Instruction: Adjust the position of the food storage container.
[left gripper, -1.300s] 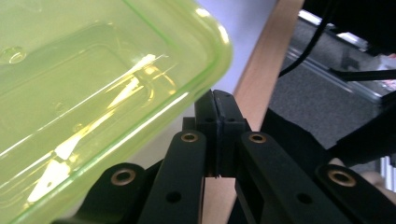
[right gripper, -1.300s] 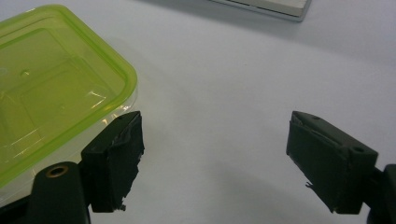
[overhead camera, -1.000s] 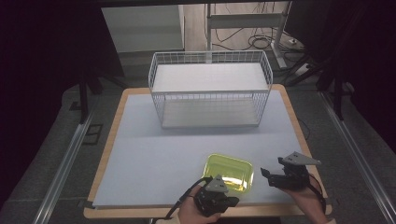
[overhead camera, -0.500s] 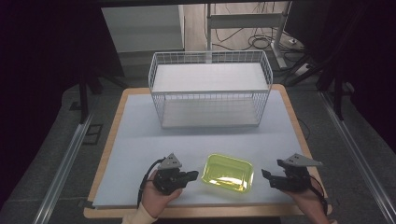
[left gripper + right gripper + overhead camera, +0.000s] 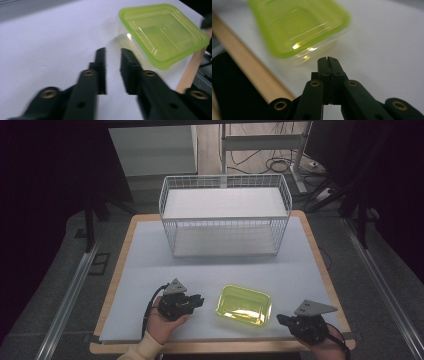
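Translucent lime-green rectangular plastic container [image 5: 243,305] sitting on the worktop [image 5: 150,270] between two hand-held grippers, near the front edge.

The left hand-held gripper [image 5: 113,56] is sitting just beside the container's left side, jaws slightly spread and holding nothing. The right hand-held gripper [image 5: 327,60] is lying near its right corner, jaws pressed together and empty. Risk, as judged: the container is looking light and smooth, so a one-sided nudge could be sliding it off the wooden front edge. The white wire basket [image 5: 225,215] is standing well apart at the back, with nothing lying in between.
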Tool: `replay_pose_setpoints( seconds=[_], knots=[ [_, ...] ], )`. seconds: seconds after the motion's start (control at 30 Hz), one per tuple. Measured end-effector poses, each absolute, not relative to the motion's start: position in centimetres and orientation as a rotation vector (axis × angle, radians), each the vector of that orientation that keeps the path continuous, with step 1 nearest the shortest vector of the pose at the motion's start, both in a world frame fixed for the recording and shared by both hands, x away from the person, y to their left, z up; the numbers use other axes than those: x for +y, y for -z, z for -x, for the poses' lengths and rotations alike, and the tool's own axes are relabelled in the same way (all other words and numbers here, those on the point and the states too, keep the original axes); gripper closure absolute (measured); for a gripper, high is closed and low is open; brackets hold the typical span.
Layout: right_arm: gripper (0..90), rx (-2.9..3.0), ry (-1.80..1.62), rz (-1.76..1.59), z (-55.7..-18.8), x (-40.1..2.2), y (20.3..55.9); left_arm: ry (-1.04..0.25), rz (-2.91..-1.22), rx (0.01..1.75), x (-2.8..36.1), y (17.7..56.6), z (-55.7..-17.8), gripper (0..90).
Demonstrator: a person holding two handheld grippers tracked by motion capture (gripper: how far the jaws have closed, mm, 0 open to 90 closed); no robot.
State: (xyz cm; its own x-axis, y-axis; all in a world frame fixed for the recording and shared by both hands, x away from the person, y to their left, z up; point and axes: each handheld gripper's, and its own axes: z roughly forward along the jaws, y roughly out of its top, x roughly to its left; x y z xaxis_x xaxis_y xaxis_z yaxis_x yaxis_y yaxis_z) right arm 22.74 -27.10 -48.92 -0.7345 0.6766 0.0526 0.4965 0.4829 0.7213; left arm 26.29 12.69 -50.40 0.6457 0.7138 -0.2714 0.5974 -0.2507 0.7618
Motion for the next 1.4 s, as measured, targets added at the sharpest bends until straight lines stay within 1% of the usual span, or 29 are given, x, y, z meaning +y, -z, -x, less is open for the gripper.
replay_pose_setpoints(
  seconds=[0.03, 0.07, 0.13, 0.17, 0.4, 0.83, 1.23, 1.4],
  knots=[
    [89.3, 2.541, -1.088, -0.949, -22.0, -26.3, 49.2, -0.186, -1.941, 1.052, 13.0, 50.5, -26.3, 55.2],
    [89.3, 2.541, -1.088, -0.949, -22.0, -26.3, 49.2, -0.186, -1.941, 1.052, 13.0, 50.5, -26.3, 52.9],
    [89.3, 2.584, -1.075, -0.914, -21.5, -25.5, 49.4, -0.196, -1.935, 1.065, 13.3, 50.6, -26.2, 51.3],
    [89.3, 2.624, -1.056, -0.865, -21.1, -24.5, 49.8, -0.205, -1.935, 1.079, 13.5, 50.6, -26.1, 44.1],
    [89.3, 2.625, -1.063, -0.838, -21.5, -23.1, 50.4, -0.209, -1.936, 1.094, 13.9, 50.8, -26.0, 34.0],
    [89.3, 2.614, -1.047, -0.808, -21.7, -22.7, 50.8, -0.199, -1.951, 1.086, 13.7, 51.0, -25.9, 31.4],
    [89.3, 2.524, -1.057, -0.933, -24.8, -24.4, 50.9, -0.199, -1.965, 1.080, 13.5, 51.1, -25.9, 30.7],
    [89.2, 2.531, -1.077, -0.942, -25.1, -24.5, 50.9, -0.198, -1.972, 1.077, 13.4, 51.2, -25.9, 30.5]
  ],
)
